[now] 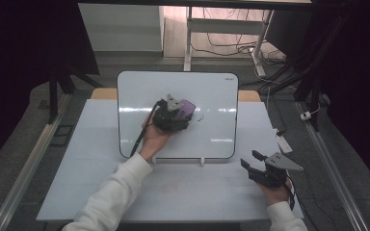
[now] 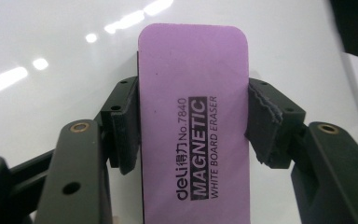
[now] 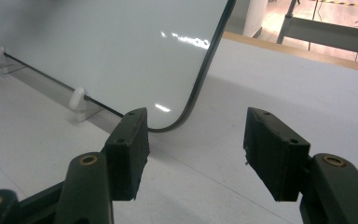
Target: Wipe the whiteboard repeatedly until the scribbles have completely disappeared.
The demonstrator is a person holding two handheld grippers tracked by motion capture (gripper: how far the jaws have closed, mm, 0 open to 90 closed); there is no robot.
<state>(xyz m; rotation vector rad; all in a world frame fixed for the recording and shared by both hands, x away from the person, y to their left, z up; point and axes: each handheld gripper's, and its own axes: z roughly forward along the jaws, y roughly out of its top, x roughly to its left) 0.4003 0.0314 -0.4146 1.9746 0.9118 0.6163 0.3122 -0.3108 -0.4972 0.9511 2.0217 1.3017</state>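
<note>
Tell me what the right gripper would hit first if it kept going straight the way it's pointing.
Probably the whiteboard: the right gripper stands open over the table, aimed at the board's lower corner. It could slip just past the edge; depth is unclear.

White table (image 1: pixel 101 192), whiteboard (image 1: pixel 139 96) propped upright on it in small white clip stands (image 1: pixel 202 161)

Fingers (image 2: pixel 126 135) clamp purple eraser (image 2: pixel 193 116) against whiteboard (image 2: pixel 51 46).
</note>
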